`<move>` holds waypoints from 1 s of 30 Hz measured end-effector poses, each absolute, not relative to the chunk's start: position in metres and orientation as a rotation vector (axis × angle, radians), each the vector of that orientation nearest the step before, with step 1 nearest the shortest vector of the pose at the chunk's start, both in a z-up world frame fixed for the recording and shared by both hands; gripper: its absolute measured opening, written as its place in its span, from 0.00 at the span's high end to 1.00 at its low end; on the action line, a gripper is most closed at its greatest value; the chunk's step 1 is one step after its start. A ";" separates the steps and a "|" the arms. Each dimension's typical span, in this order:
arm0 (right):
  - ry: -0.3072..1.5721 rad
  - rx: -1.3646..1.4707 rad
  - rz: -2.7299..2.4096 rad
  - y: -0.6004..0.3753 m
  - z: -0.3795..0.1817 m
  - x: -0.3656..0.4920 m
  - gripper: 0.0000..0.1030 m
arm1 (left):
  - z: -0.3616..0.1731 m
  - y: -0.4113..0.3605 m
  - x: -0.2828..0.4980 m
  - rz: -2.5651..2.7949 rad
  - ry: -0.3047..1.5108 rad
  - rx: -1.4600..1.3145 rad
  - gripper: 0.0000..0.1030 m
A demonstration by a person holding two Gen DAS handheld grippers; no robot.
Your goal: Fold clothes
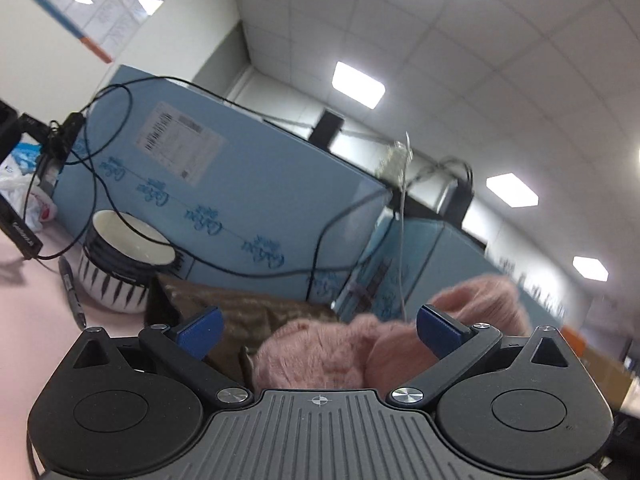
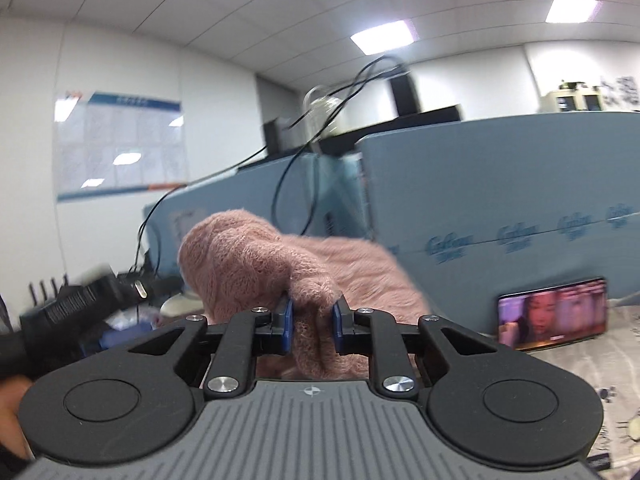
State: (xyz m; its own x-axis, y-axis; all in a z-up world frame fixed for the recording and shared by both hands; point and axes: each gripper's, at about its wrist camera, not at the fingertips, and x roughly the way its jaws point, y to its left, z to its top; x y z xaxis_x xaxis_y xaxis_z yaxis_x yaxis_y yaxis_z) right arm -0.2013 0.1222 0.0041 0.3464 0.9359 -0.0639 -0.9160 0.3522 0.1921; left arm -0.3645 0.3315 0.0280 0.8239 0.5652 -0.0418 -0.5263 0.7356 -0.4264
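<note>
Right tool [image 2: 312,326]: clenched on a bunched fold of the pink knit sweater [image 2: 280,264]. Fabric is pinched between the blue pads [image 2: 286,326] and is lifted in front of the camera; a rounded lump of knit is seen up-left of the pads, and the rest is spread behind to the right.

Left tool [image 1: 318,330]: released, blue pads [image 1: 200,330] set wide apart, nothing gripped. The same sweater [image 1: 320,354] is seen between and beyond the pads, low in the left wrist view, with one blurred part raised at the right. Whether fabric touches the left pads cannot be told.

A brown textured cloth [image 1: 240,308] is seen just behind the sweater in the left view. A black-and-white striped bowl [image 1: 124,264] stands on the pink table [image 1: 28,320], left of the brown cloth, with a pen [image 1: 72,296] lying just beside it. Blue partition panels [image 1: 248,184] are set behind, with black cables [image 1: 320,248] draped across them.

In the right view a phone [image 2: 554,314] with a lit screen is propped against the blue partition, right of the sweater. A black plug block [image 2: 84,300] is seen at the left, blurred.
</note>
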 end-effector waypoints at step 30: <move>0.128 0.253 0.809 -0.039 0.015 -0.092 0.84 | 0.055 0.167 -0.299 0.526 -0.209 0.233 0.82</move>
State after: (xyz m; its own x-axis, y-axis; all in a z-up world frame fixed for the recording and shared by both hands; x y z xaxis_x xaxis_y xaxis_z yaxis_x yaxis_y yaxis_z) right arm -0.0921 -0.0388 0.0154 0.6845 0.7288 -0.0168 -0.6983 0.6621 0.2721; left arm -0.2992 0.1665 0.0551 0.8447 0.4702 0.2557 -0.5174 0.8396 0.1653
